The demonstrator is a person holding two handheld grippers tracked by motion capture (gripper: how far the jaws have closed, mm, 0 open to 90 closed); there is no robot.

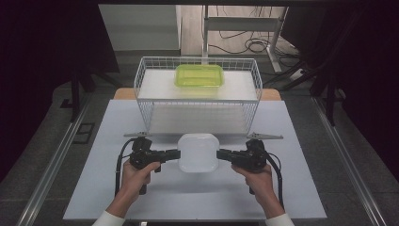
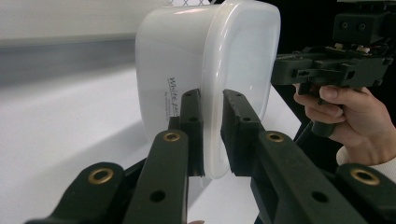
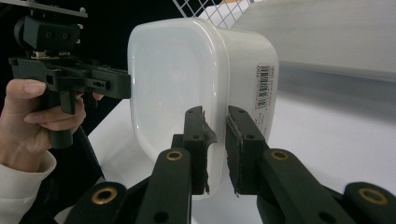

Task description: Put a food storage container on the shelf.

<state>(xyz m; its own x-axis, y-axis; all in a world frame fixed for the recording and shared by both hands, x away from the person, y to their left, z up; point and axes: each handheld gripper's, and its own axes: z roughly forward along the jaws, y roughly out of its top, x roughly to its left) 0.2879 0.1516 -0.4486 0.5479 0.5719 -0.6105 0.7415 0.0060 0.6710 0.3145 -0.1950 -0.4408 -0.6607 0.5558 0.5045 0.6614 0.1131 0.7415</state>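
- The white container (image 1: 198,151) is gripped at its left rim by the left gripper (image 1: 178,154), jaws nearly closed.
- Its right rim is pinched likewise by the right gripper (image 1: 219,154).

In the left gripper view, the printed line on the white container's (image 2: 205,84) side wall is half covered by a jaw of the left gripper (image 2: 211,135); only "White" can be read. In the right gripper view, the barcode label (image 3: 262,88) on the container is too small to read. From above, the container's rim disappears between the jaws on both sides. What lies inside the green box (image 1: 199,75), beyond the container in the wire basket (image 1: 146,80), cannot be told.
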